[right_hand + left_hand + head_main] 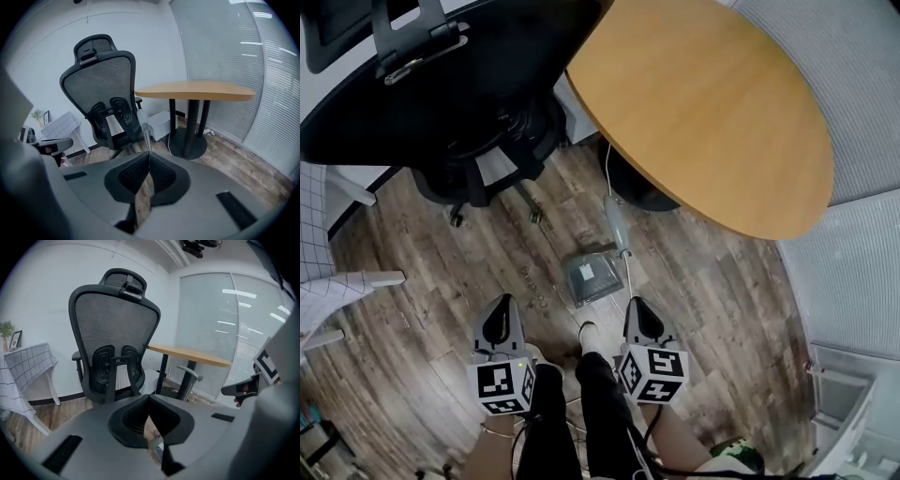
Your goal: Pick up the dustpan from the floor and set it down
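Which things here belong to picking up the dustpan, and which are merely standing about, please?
Job: dustpan, left gripper, right gripper.
Standing about: office chair, round table, checked cloth.

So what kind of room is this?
Most likely an office or small meeting room: there is a black mesh office chair, a round wooden table on a pedestal, and what look like glass walls with blinds.
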A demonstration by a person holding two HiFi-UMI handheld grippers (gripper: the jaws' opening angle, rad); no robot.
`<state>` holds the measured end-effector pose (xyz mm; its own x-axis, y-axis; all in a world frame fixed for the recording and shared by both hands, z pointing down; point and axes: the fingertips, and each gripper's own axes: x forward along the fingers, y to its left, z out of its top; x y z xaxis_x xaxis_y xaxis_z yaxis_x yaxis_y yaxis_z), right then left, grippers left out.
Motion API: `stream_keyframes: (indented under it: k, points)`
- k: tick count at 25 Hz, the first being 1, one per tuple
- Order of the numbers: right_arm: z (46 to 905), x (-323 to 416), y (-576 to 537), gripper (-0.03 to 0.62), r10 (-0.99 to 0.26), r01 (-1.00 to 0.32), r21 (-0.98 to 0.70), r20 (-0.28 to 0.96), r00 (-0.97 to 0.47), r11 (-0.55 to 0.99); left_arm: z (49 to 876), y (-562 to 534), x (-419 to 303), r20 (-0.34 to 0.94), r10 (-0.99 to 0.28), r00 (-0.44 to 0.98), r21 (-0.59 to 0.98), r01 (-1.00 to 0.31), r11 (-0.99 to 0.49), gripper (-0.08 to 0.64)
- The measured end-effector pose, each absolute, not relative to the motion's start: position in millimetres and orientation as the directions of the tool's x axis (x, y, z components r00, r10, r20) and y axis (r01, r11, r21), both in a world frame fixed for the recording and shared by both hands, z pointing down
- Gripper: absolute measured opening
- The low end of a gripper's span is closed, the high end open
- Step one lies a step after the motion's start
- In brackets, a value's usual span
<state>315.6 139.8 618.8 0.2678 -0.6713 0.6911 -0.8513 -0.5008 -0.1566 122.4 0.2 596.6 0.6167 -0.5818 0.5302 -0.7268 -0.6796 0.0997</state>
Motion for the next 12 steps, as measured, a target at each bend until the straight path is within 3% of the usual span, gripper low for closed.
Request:
stream_keyframes:
  k: [12]
  points:
    - [637, 316, 125, 0.034, -0.71, -0.857, -0.237, 0.678, 0.192, -0.458, 606, 1, 109, 0.54, -0.599, 0.592, 0.09, -0.748, -0.658, 0.017]
